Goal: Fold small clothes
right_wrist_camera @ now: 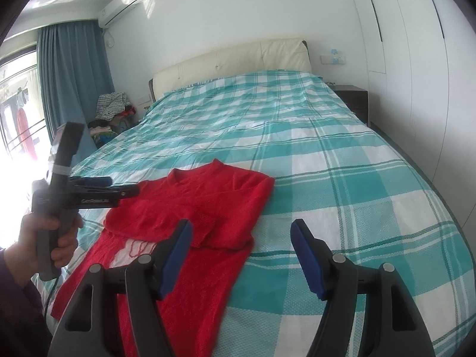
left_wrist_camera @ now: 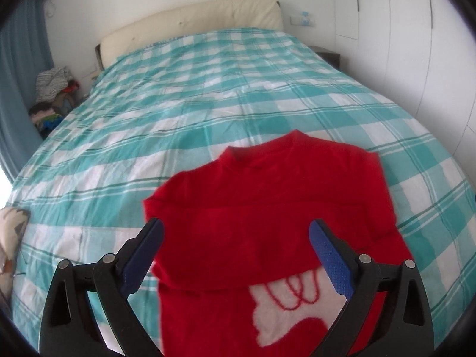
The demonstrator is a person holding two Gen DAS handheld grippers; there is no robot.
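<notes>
A small red sweater (left_wrist_camera: 261,196) lies flat on the teal checked bedsheet (left_wrist_camera: 193,95), collar pointing at the headboard. Its sleeves are folded across the chest, and a white pattern (left_wrist_camera: 282,318) shows below them. My left gripper (left_wrist_camera: 236,226) hovers open above the sweater's folded middle, with nothing between its blue pads. In the right wrist view the sweater (right_wrist_camera: 208,202) lies left of centre on the sheet (right_wrist_camera: 342,163). There a hand (right_wrist_camera: 56,238) holds the left gripper (right_wrist_camera: 125,186) beside the sweater's left shoulder. My right gripper (right_wrist_camera: 241,229) stands open over the sweater's right edge, holding nothing.
A cream headboard (right_wrist_camera: 232,56) stands at the far end of the bed. A pile of clothes (right_wrist_camera: 111,107) sits by the blue curtain (right_wrist_camera: 71,74) on the left. On the right are a dark bedside table (right_wrist_camera: 351,98) and white wardrobe doors (right_wrist_camera: 416,59). A patterned cushion (left_wrist_camera: 12,232) lies at the bed's left edge.
</notes>
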